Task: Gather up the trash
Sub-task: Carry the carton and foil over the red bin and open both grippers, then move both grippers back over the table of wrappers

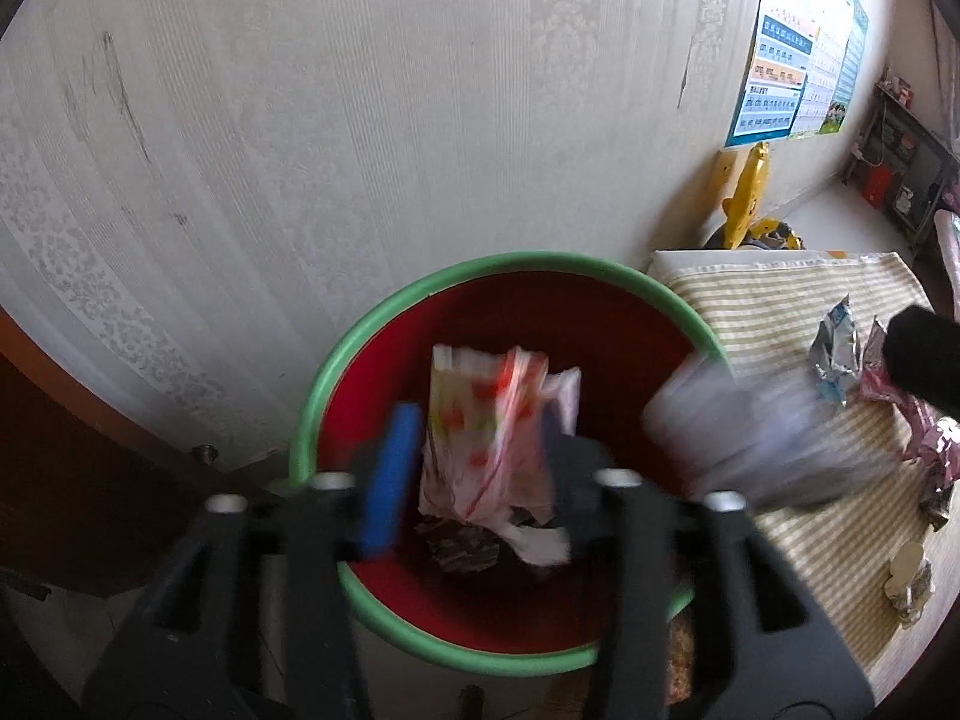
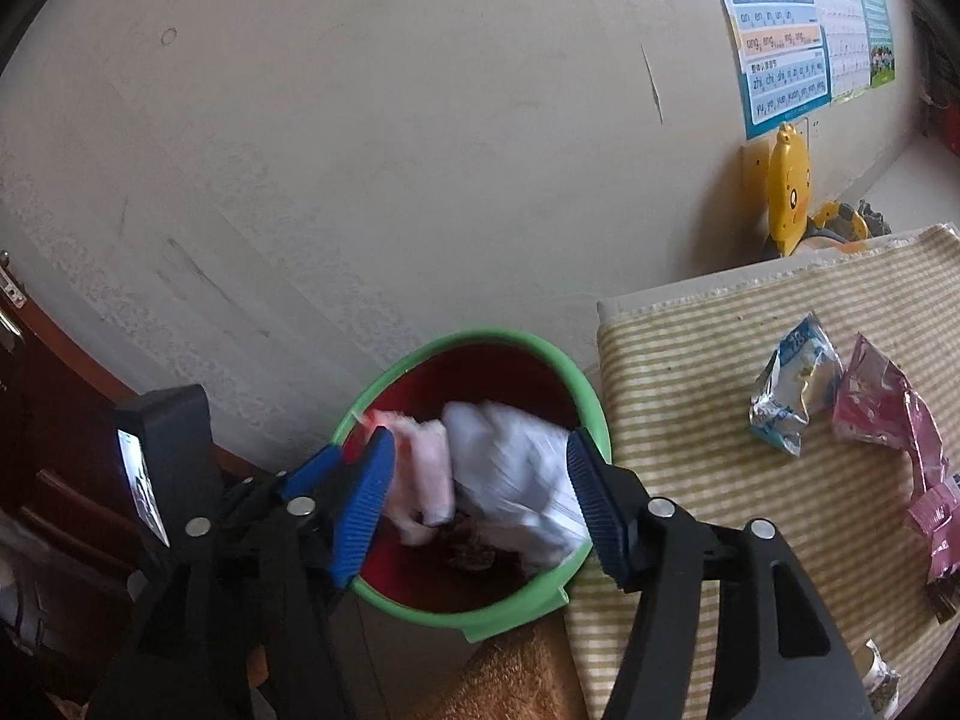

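Now both hand-held grippers (jaws apart) over bin (image 1: 336, 372)

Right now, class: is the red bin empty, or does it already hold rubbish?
Not empty. The bin holds a red-and-white plastic bag, dark scraps lie at its bottom, and a white bag is over its mouth.

We count one bin (image 2: 480, 615), green-rimmed and red inside, straight ahead of both grippers. Two pieces of trash hang over it: one white bag with red print (image 1: 480, 438) and one blurred pale wrapper (image 2: 516, 480). To the right of the grippers we count two wrappers on the striped cloth (image 2: 690, 420): one silver-blue (image 2: 792, 390), one pink (image 2: 888, 420).
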{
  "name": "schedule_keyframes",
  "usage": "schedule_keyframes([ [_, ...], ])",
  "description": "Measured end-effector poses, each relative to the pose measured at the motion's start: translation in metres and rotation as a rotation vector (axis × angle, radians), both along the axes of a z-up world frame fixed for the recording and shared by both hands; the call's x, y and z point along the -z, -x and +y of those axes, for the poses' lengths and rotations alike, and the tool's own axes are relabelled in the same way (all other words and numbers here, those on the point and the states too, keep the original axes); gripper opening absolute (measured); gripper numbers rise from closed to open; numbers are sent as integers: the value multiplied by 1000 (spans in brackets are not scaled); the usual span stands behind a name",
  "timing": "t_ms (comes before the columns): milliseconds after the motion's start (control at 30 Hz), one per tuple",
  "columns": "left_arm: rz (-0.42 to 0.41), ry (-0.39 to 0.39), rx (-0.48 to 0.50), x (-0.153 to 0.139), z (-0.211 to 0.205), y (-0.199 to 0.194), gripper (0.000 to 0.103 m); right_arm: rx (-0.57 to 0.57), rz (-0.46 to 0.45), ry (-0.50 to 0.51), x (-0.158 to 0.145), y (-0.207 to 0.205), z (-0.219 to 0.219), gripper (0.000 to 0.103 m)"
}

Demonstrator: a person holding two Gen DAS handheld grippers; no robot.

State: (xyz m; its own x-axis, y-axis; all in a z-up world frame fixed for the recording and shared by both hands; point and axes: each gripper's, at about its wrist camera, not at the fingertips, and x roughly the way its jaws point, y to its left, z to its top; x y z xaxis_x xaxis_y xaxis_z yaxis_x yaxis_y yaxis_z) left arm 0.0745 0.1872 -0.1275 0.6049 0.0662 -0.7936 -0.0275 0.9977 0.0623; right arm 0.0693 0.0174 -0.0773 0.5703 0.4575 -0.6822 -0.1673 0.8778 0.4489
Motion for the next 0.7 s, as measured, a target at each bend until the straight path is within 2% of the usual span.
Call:
schedule_keyframes([
  [200, 1, 3, 12, -2, -5, 1, 50, 30, -6, 9, -5, 15, -19, 61],
  [433, -9, 11, 62, -12, -25, 6, 50, 104, -10, 96, -6, 53, -72, 61],
  [533, -13, 13, 89, -15, -38, 8, 50, 152, 28, 156, 3, 75, -106, 62],
  [700, -8, 15, 148, -19, -64, 14, 50, 233, 146, 225, 37, 116, -163, 62],
])
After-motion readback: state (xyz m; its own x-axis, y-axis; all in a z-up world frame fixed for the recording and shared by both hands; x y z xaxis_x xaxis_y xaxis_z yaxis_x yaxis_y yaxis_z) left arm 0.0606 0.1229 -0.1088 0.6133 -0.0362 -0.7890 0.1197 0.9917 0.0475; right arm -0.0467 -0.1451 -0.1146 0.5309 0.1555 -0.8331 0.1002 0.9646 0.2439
